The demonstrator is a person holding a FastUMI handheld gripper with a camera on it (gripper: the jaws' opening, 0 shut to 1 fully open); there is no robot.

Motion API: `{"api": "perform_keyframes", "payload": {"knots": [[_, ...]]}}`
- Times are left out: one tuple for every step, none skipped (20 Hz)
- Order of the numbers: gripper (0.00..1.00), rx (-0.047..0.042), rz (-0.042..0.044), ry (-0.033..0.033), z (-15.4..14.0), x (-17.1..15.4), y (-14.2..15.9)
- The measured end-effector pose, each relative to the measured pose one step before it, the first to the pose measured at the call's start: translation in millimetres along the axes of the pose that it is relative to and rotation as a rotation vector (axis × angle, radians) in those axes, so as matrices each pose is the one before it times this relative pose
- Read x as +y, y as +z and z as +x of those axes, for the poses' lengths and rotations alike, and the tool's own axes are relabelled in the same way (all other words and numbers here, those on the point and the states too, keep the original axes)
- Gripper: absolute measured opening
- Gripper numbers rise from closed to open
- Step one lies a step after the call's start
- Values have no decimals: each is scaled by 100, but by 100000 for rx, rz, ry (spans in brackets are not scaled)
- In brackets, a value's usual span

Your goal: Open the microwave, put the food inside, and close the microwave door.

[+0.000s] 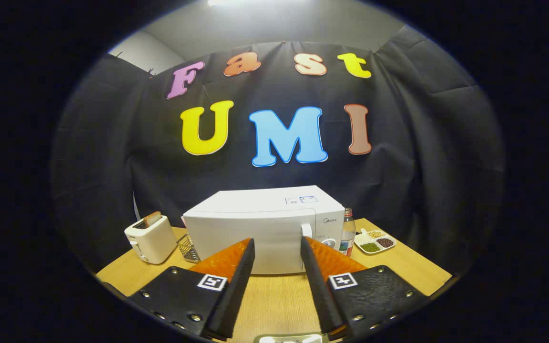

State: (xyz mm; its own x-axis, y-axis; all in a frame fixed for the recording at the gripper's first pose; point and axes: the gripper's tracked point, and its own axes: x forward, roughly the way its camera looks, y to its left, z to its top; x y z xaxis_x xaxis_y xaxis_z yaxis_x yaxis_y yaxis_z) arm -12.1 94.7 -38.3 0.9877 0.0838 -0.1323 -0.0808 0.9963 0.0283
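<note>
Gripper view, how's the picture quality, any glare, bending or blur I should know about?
In the gripper view, fisheye distortion bows the table edges and the cloth wall; an overhead lamp burns out to white at the top; the microwave, door shut, is sharp and evenly lit, with the toaster beside it; the open claw holds nothing and looks slightly soft close up.

The microwave (pixel 265 228) stands mid-table (pixel 274 300), toaster (pixel 150 238) left, bottle (pixel 348 233) and dish (pixel 375 241) right.

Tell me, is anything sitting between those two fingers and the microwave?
Nothing visible does. The gripper is open, its fingers apart and empty, and only bare table lies between them and the closed microwave just ahead. The toaster stands off to its side.
</note>
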Motion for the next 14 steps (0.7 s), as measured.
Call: {"api": "perform_keyframes", "payload": {"knots": [[74, -781, -1059, 1696, -1615, 300, 103], [99, -1174, -1946, 1406, -1722, 44, 268], [97, -1423, -2269, 459, -1226, -282, 28], [96, -1336, -2560, 421, -1020, -304, -27], [96, -157, -1234, 726, -926, -248, -336], [96, 573, 1026, 2128, -704, 44, -477], [96, 302, 2106, 2772, -520, 185, -307], [96, -171, 1072, 1497, -319, -183, -104], [96, 87, -123, -309, -286, -821, 60], [96, 923, 220, -1217, -227, -778, -39], [96, -1008, 1671, -868, -116, -343, 352], [96, -2005, 1873, -1097, 46, -253, 759], [96, -984, 1029, -1599, 349, 202, 364], [96, -379, 621, -1102, 77, -246, 195]]}}
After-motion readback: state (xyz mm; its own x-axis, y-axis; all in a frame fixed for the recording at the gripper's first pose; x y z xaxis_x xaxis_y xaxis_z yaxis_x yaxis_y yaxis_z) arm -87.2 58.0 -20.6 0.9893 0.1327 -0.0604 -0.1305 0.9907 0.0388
